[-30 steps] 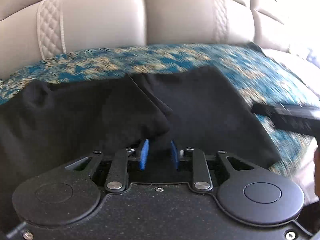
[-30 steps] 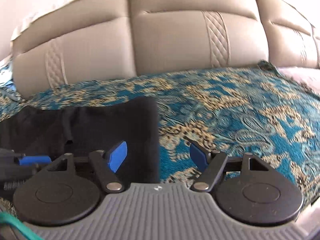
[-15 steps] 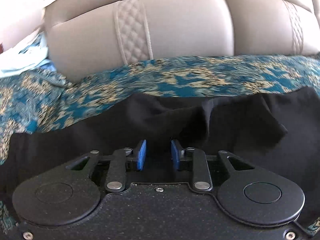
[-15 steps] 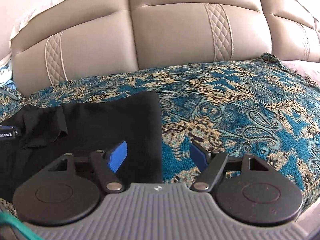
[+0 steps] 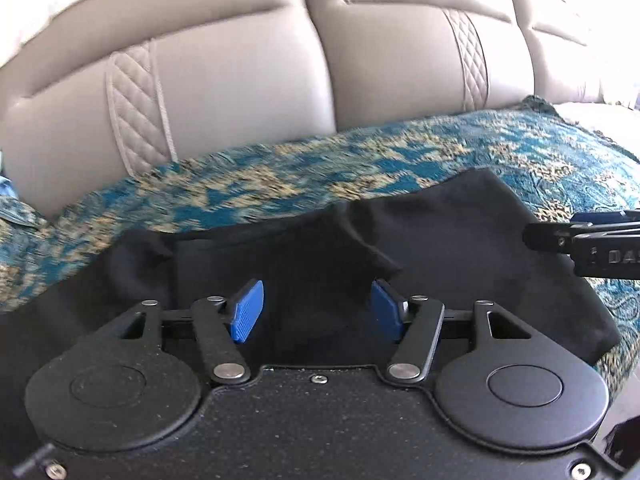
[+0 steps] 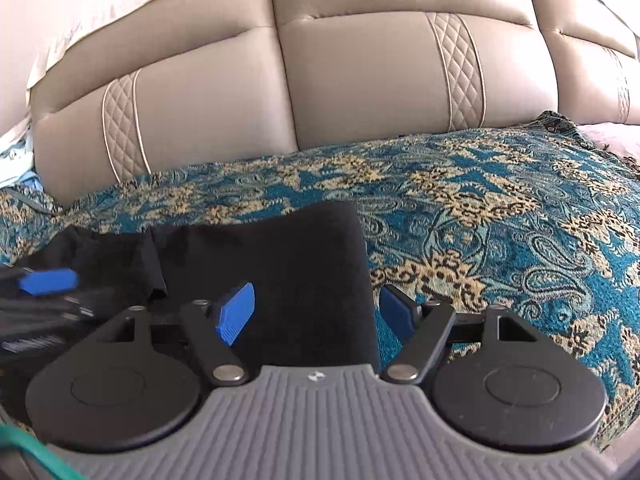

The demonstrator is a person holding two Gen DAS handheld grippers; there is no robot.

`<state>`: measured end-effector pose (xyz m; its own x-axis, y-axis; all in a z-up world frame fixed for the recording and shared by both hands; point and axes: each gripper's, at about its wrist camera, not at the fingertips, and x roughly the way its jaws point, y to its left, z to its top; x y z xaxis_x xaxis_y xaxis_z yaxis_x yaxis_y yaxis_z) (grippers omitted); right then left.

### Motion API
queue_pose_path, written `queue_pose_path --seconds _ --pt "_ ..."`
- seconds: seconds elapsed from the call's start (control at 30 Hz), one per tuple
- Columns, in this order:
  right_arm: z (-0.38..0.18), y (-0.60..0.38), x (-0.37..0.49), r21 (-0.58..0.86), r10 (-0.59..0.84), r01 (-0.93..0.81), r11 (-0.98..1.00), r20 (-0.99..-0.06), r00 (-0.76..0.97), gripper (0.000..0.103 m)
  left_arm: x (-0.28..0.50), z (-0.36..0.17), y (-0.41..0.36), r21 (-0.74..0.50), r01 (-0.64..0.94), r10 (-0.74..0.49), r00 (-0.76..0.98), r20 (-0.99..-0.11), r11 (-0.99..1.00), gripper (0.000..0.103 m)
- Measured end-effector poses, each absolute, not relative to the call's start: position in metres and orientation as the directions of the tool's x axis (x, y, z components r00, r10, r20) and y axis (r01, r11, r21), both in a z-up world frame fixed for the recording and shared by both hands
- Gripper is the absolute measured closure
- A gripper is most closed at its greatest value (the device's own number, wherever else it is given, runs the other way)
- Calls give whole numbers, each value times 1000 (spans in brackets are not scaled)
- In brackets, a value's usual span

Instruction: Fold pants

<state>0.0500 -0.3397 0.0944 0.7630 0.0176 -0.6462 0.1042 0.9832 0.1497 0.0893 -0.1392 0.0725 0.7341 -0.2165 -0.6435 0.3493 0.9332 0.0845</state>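
The left gripper (image 5: 316, 310), a black two-finger tong with ribbed blue pads, hangs over the black fabric pants (image 5: 460, 240). Its jaws are opening, and the pads stand clear of the cloth on both sides; dark fabric lies under the gap, but nothing is pinched. Just beyond the pads a loose fold of the pants rises in a small peak, and a rumpled flap sits further left.

The right gripper (image 6: 316, 312), the same black linkage on a grey ribbed body, holds its jaws spread wide with nothing clamped. Its left pad is above the pants, its right pad above the bedspread, so the straight right-hand edge of the garment runs under the gap.

The pants lie spread across the teal and gold paisley bedspread (image 6: 500, 220), flat and smooth at the right end, creased and bunched towards the left. In the right wrist view the left gripper's blue pad shows at the far left edge, over the bunched part. In the left wrist view a black part of the right gripper reaches in from the right edge, beside the garment's end.

Behind the bedspread stands a beige padded leather headboard (image 6: 360, 80) with quilted diamond strips.
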Motion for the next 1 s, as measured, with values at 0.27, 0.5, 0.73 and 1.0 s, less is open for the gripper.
queue_pose_path --seconds 0.27,0.5,0.73,1.0 --pt "98 -354 50 149 -34 162 975 -627 778 21 112 54 -154 64 354 -223 708 -670 933 90" --pt "100 -362 45 159 -26 158 975 -619 785 21 107 86 -109 63 270 -178 774 -608 961 99" --pt "101 -358 42 162 3 121 979 -610 792 21 131 84 -70 85 136 -48 756 -652 987 98" --pt "99 -353 38 115 -4 94 989 -612 790 21 106 95 -53 -37 235 -196 701 -686 971 86"
